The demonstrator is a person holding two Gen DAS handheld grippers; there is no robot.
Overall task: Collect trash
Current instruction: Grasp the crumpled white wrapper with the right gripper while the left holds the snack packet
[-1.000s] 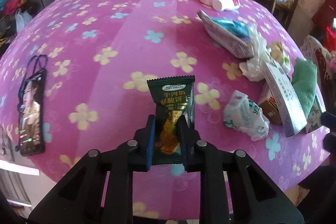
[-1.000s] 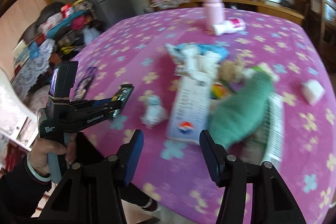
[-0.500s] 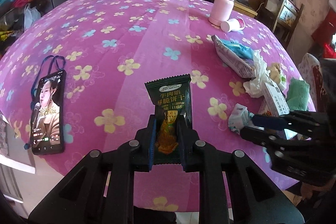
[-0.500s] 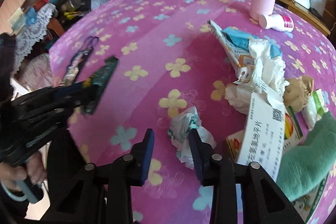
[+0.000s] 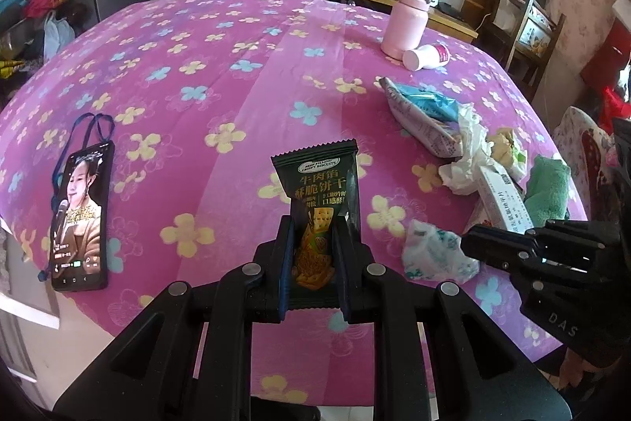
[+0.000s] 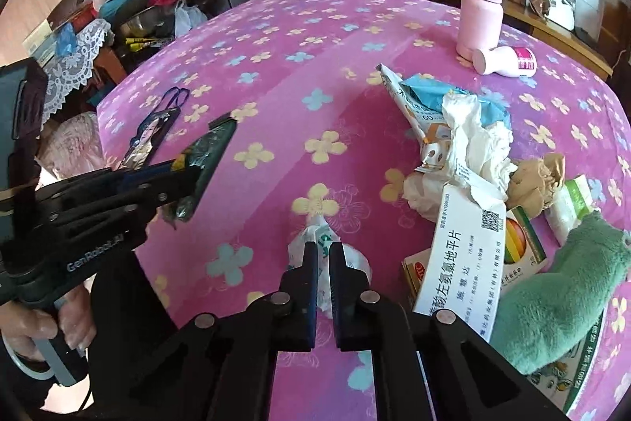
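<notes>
Since the earlier frames, our right tool [image 5: 471, 247] has swung in from the pile to the crumpled white wrapper [image 5: 437, 255], and its jaws have just been closing on it.

Left wrist view: our left tool [image 5: 313, 255] is nearly closed and pinches the dark green biscuit packet [image 5: 319, 192] by its lower half; the packet stands upright between the pads, clear of the worktop [image 5: 236, 66]. To this tool's right the right tool's tips touch the crumpled white wrapper, which lies on the cloth. Further right and ahead sits the remaining pile: torn packaging, tissue and a white medicine box [image 5: 503, 196]. A phone [image 5: 79, 216] lies well apart to the left.

Right wrist view: the right tool [image 6: 323, 263] is drawn together on the wrapper [image 6: 327, 251], a fold of it caught between the pads. The left tool [image 6: 185, 176] hangs to its left with the packet [image 6: 205, 160] in hand. The pile lies just to the right.

We judge the step in hand to be the second pick-up. Next we must lift the wrapper clear without losing the thin fold, then carry both pieces to a bin, which neither view shows.
</notes>
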